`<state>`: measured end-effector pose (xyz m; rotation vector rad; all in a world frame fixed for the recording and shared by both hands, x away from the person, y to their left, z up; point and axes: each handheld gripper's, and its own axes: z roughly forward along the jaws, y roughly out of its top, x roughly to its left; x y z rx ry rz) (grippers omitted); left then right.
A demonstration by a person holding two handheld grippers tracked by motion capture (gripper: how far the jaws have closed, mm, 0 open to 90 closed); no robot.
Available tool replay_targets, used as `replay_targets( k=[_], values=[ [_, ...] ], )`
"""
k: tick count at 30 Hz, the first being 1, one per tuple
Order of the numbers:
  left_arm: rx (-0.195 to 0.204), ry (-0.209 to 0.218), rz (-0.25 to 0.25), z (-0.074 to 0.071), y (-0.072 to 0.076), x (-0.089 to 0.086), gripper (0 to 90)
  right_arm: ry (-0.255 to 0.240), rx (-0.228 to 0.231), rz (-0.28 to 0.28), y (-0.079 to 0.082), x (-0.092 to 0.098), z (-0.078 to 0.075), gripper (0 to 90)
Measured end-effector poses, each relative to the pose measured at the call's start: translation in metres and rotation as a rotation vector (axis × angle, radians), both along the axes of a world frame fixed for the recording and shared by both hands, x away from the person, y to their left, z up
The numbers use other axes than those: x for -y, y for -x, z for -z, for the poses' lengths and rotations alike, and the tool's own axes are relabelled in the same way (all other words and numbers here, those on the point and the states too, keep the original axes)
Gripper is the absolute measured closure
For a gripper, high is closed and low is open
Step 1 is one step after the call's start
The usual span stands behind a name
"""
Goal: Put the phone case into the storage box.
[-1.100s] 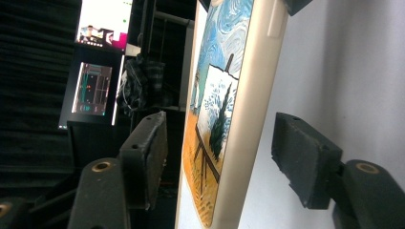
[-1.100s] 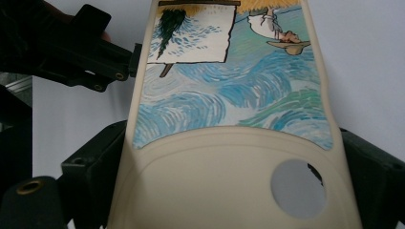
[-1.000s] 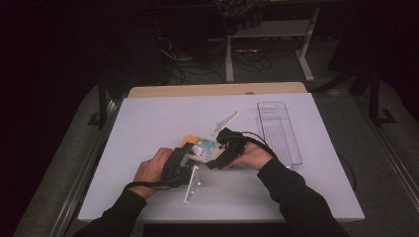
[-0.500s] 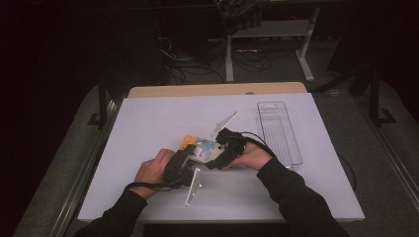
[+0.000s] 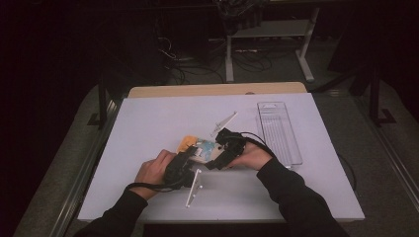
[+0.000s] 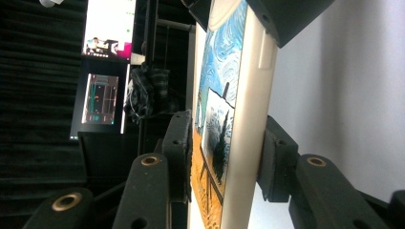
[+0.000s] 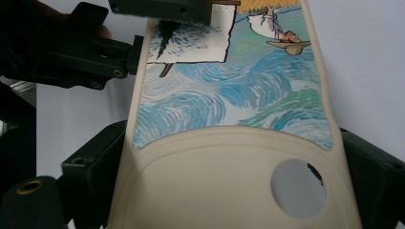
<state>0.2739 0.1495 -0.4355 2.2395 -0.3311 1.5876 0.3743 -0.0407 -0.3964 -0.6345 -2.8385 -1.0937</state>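
A cream phone case [image 5: 200, 148] printed with a blue swirling painting is held off the white mat between both hands. My left gripper [image 5: 191, 159] reaches it from the lower left; in the left gripper view its pads [image 6: 177, 148] sit against the printed face and the back of the case [image 6: 234, 119]. Its jaws have just been closing with the case between them. My right gripper [image 5: 213, 154] grips from the right. In the right gripper view its jaws clamp the two long edges of the case [image 7: 229, 109] near the camera hole, and the left gripper [image 7: 143, 33] pinches the far end.
A clear plastic tray [image 5: 279, 131] lies on the right of the white mat [image 5: 148, 123]. One white plastic strip [image 5: 193, 187] lies in front of the hands, another [image 5: 223, 123] just behind them. Lit screens [image 6: 107, 28] stand in the dark beyond the table.
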Motion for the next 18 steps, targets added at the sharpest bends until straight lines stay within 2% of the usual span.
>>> replay_targets(
  k=[5,12,18],
  values=[
    [-0.006,-0.004,0.003,0.0002,0.0004,0.0005,69.9,-0.003,-0.005,0.002,-0.0001,0.0008,-0.0008,9.3],
    [0.012,-0.026,0.005,0.0019,0.0016,0.0011,74.9,-0.009,-0.017,0.006,-0.0009,0.0012,-0.0008,9.2],
    [0.012,-0.028,0.005,0.0008,0.0023,0.0016,78.5,-0.018,-0.026,0.010,-0.0018,0.0026,-0.0014,8.9]
  ],
)
